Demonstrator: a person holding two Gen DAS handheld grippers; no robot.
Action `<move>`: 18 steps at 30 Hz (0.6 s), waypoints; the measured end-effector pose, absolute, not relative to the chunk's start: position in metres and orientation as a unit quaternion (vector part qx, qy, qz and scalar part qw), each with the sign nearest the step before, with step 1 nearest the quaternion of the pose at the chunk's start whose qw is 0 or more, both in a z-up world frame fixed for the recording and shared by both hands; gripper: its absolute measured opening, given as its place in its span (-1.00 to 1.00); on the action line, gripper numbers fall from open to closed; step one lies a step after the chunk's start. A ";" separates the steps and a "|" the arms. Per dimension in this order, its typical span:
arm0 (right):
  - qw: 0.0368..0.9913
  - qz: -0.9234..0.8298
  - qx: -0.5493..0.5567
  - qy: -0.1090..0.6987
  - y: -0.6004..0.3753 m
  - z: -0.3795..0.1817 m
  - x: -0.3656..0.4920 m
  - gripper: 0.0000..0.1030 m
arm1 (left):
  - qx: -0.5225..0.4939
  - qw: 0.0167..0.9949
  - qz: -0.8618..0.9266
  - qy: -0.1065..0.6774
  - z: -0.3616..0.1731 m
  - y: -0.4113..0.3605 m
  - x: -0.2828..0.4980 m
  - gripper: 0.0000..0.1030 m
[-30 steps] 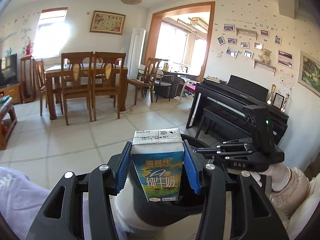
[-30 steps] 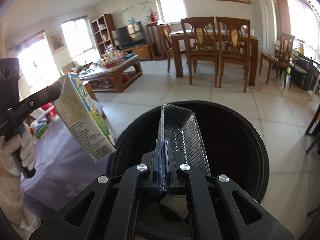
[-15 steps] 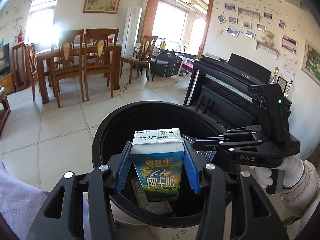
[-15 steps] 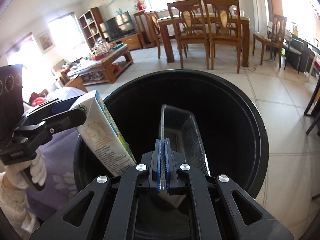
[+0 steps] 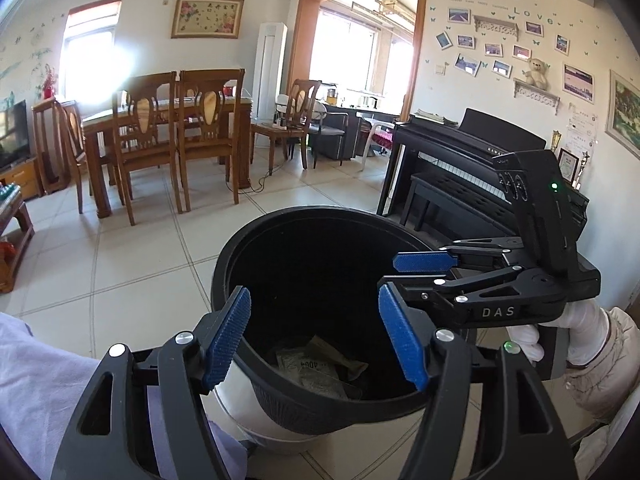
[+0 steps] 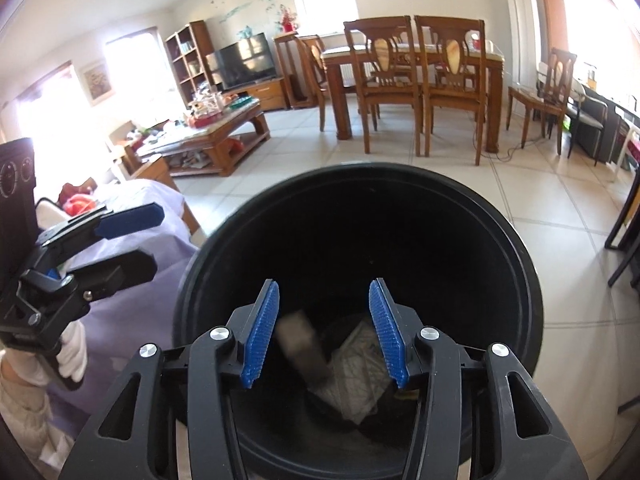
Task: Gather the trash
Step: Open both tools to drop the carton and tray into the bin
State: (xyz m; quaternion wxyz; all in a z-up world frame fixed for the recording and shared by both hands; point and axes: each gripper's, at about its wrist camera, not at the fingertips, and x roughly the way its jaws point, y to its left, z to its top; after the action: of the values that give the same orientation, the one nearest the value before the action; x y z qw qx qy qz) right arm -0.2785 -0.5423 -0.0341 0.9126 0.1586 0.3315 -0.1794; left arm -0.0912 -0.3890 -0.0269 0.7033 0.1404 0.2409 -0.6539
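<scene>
Hovering over the mouth of the black bin (image 5: 256, 264), both claws are standing released, each having just been opening within the last moment, and nothing is sitting between either pair of blue pads. Directly ahead of the left gripper (image 5: 314, 338) and below it, crumpled wrappers (image 5: 320, 368) are lying on the bin floor. Just beneath the right gripper (image 6: 322, 332), a blurred boxy shape (image 6: 300, 344) is falling or settling beside a clear ribbed tray (image 6: 360, 364); I am judging these to be the 2 pieces of trash let go here, though the blur is keeping me from naming the box. Both claws are pointing steeply downward above the opening, seemingly so that dropped items land inside rather than on the rim. To the left gripper's right, the other claw is being held by a white-gloved hand (image 5: 576, 332). Farther ahead, past the bin, tiled floor (image 5: 140, 256) is stretching toward a wooden dining table (image 6: 416, 64) with chairs.
</scene>
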 end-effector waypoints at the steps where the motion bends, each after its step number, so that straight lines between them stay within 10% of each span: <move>1: 0.914 -0.176 0.157 0.330 -0.539 -0.032 -0.276 -0.07 | 0.137 0.705 -0.652 0.241 -0.025 -0.383 -0.090 0.30; 18: 0.940 -0.022 0.089 0.330 -0.400 0.006 -0.143 0.34 | 0.098 0.822 -0.481 0.288 -0.015 -0.170 -0.019 0.40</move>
State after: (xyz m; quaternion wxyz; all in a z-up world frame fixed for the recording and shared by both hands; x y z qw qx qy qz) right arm -0.1430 -0.4002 0.0064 0.9395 0.0892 0.3299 -0.0225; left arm -0.0192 -0.1697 -0.0151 0.8220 0.0982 0.2881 -0.4814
